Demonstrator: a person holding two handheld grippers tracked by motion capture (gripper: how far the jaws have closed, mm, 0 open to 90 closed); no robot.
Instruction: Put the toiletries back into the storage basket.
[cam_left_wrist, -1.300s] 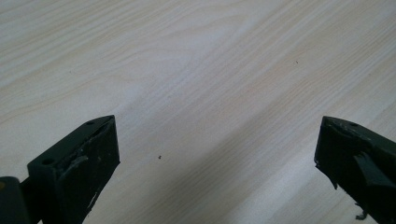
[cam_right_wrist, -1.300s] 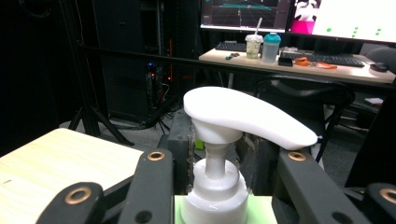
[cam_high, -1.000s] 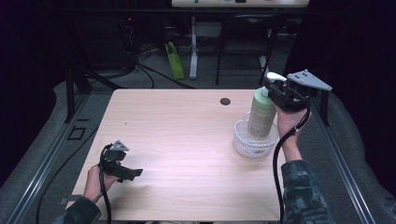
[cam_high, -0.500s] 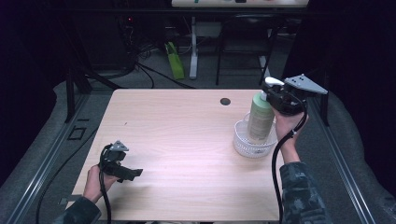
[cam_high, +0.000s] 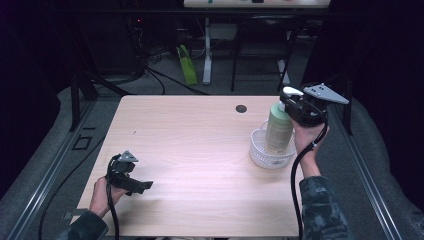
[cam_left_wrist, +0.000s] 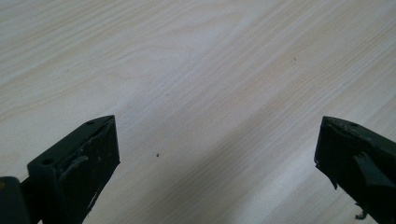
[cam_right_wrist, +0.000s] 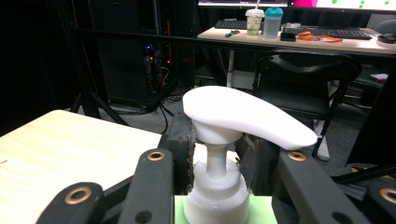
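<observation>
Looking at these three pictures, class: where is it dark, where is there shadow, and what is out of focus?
High view: table lit, surroundings dark. Left gripper view: soft shadow across the wood, near jaws blurred. Right gripper view: pump bottle sharp enough, background dim.

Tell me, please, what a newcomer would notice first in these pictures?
First, the green pump bottle standing upright in the white basket at the table's right side, with the right gripper shut on its neck below the white pump head. Next, the left gripper near the front left edge, its jaws open above bare wood.
</observation>
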